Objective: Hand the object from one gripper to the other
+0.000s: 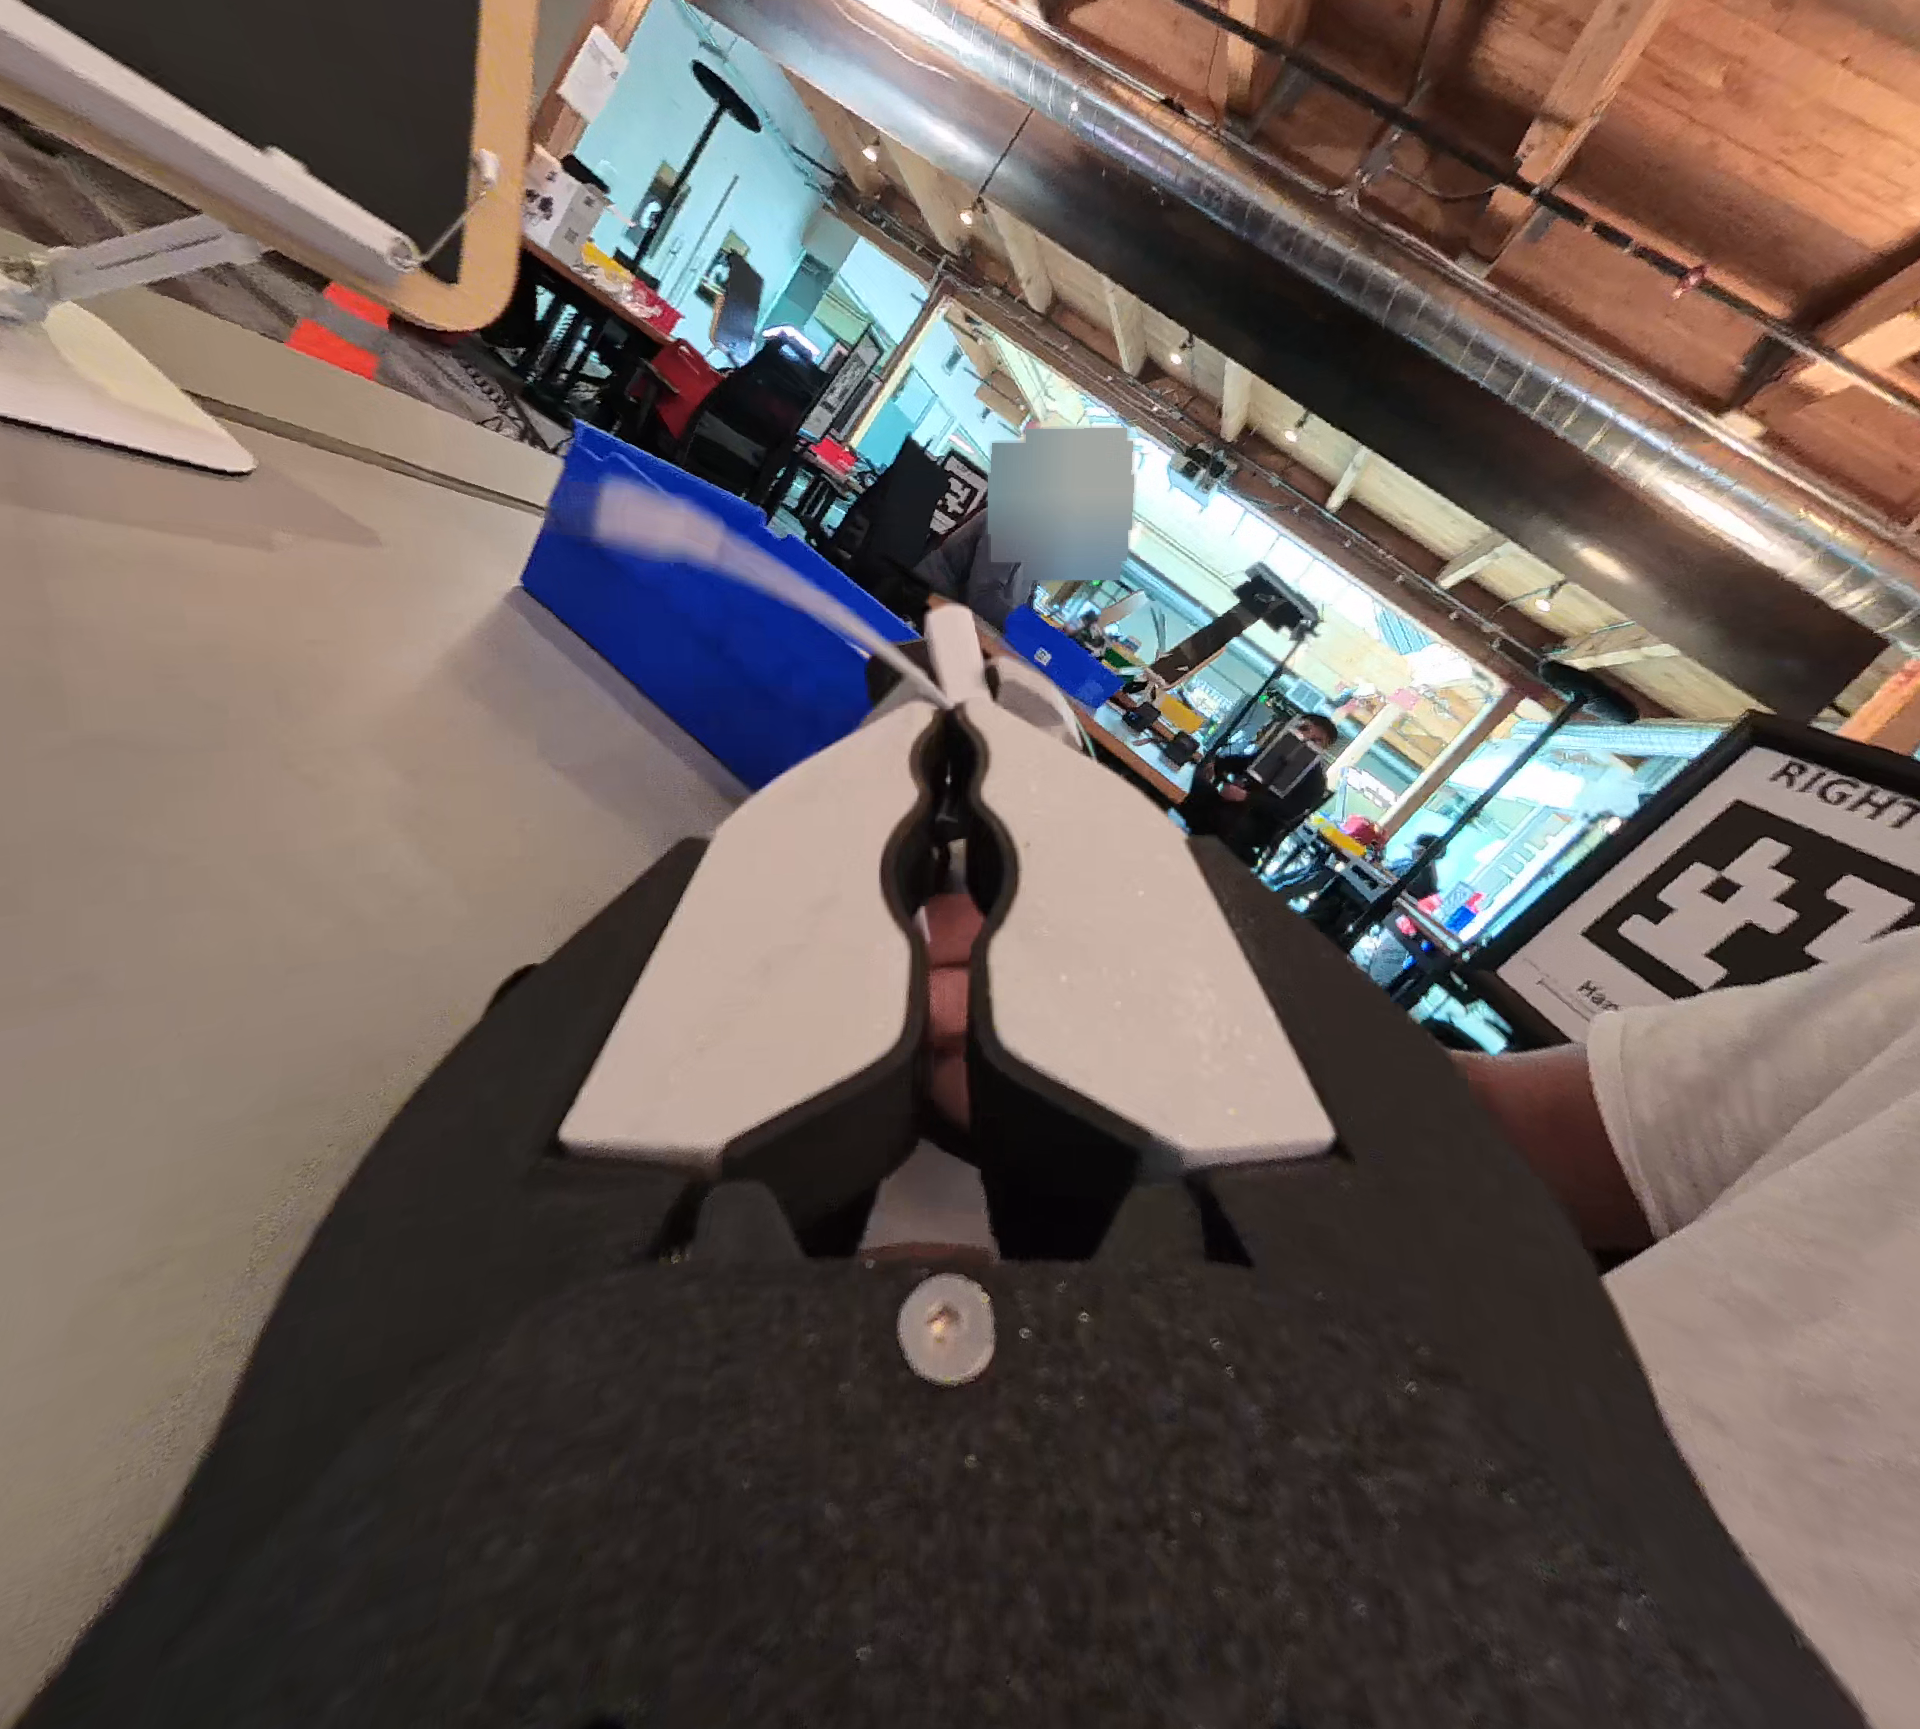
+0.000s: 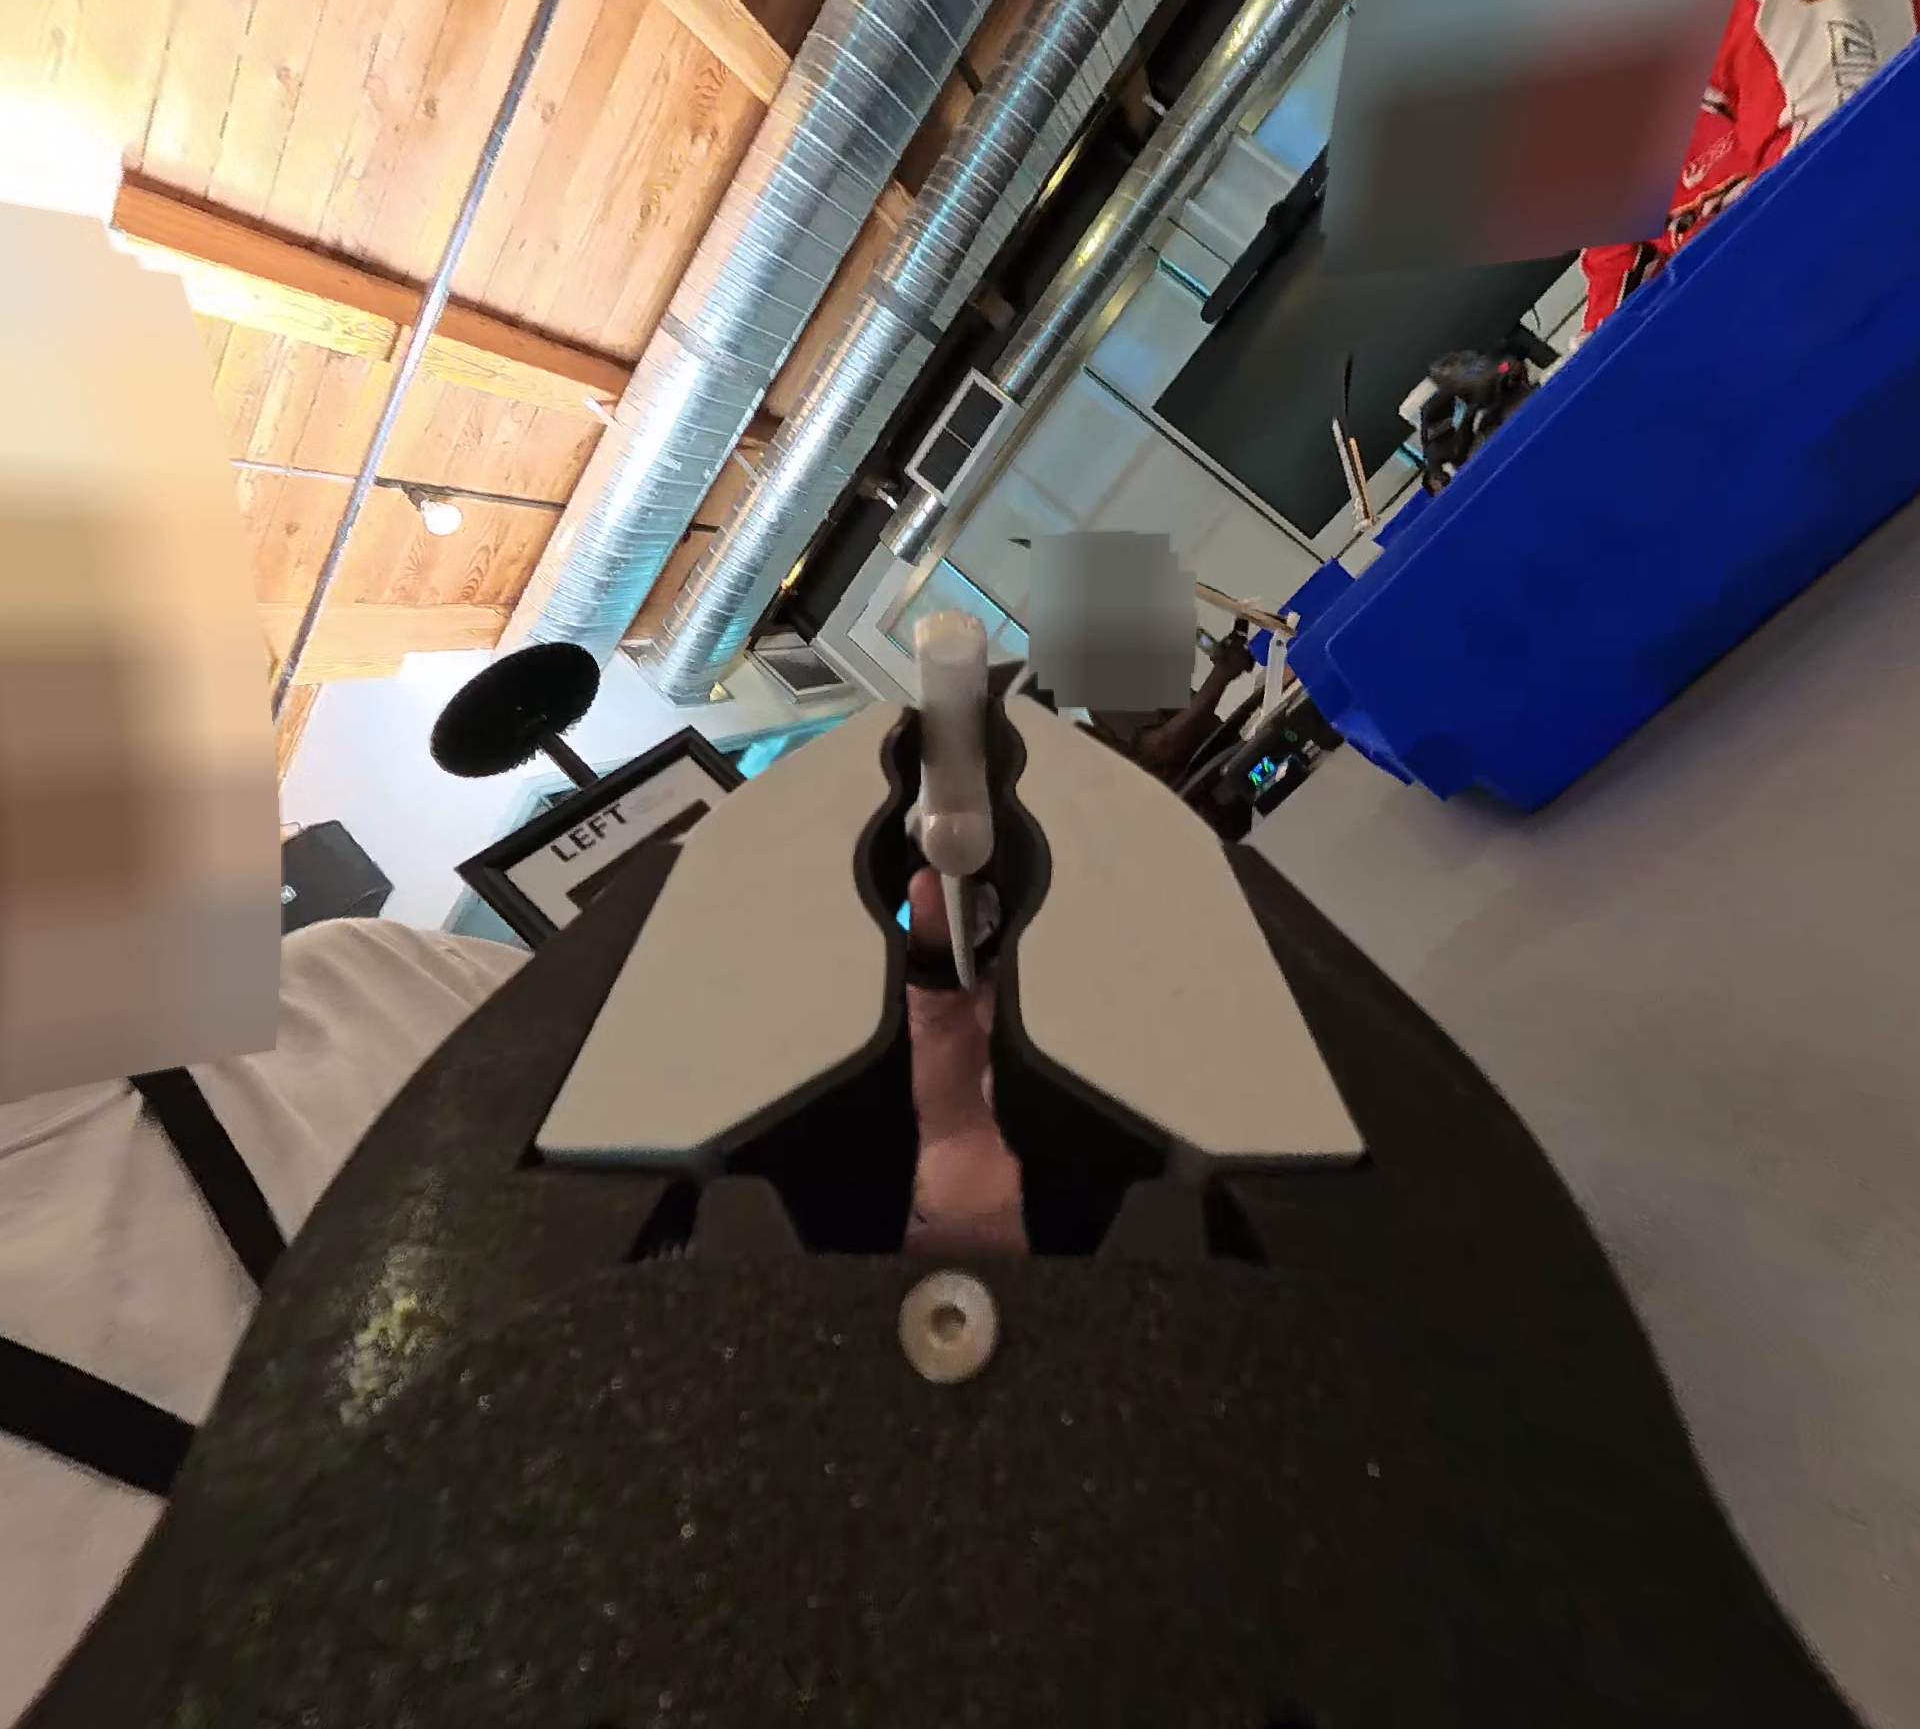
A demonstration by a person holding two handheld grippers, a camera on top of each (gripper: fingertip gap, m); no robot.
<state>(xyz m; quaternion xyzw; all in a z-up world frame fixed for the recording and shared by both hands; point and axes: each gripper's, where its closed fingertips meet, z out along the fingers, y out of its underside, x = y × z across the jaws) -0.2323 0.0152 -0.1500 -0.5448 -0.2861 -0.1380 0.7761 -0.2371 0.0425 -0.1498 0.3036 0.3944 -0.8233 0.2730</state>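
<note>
My left gripper [image 1: 951,729] is shut, its tips pinched on a white object: a thin flat strip [image 1: 727,552], blurred, runs up and left from the tips, and a short white stub [image 1: 954,645] sticks out past them. My right gripper [image 2: 951,723] is shut on a white rod-like handle [image 2: 948,692] that pokes out beyond the tips; a thin white blade [image 2: 961,921] runs back between the fingers. I cannot tell whether both hold one object. Both grippers are raised above the table. The right gripper's marker plate [image 1: 1766,890] is at the right edge, the left's plate [image 2: 613,832] at the left.
A grey table [image 1: 260,796] lies below, with a blue bin [image 1: 707,619] at its far edge; the bin also shows in the right wrist view [image 2: 1662,484]. A white stand base [image 1: 104,391] and a dark panel stand far left. A white sleeve [image 1: 1766,1160] is close at the right. Only a small space, under 4 cm, lies between the two pairs of fingers.
</note>
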